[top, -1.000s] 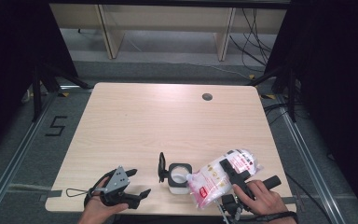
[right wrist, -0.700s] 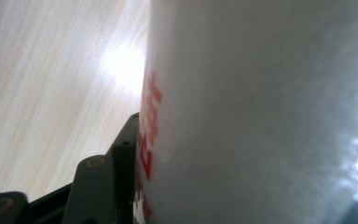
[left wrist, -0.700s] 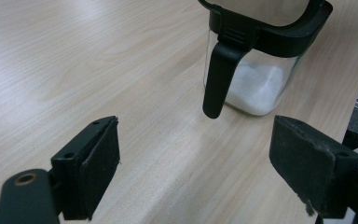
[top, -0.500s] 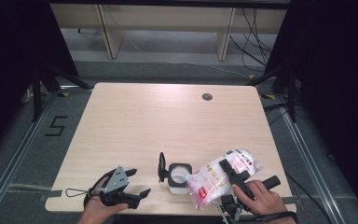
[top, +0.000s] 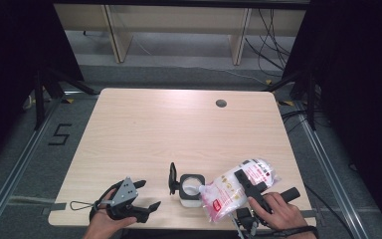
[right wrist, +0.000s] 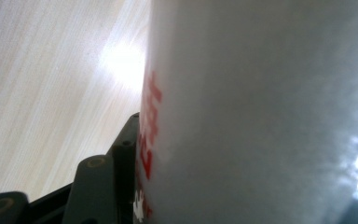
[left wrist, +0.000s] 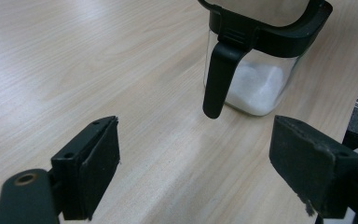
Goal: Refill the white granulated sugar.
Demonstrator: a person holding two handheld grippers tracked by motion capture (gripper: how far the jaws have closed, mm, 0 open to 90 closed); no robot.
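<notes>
bag (top: 238, 189): white refill pouch with red print, near bench edge, tilted with its long axis running down-left, spout end right over the jar mouth
right gripper (top: 246, 183): jaws partway closed, clamped on the bag's middle
jar (top: 191, 189): glass, black rim, some white powder inside, lid (top: 172, 178) flipped up on its left
left gripper (top: 146, 199): jaws wide open, holding nothing, resting left of the jar
in the way: nothing really, bench (top: 179, 124) bare beyond

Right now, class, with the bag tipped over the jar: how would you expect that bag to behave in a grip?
Probably floppy: the bag sags and bulges around the right gripper clamped across it. It may be fairly heavy for its size, since it looks well filled. Its glossy film could slip, so the white grains might spill past the jar if the grip shifts.
</notes>
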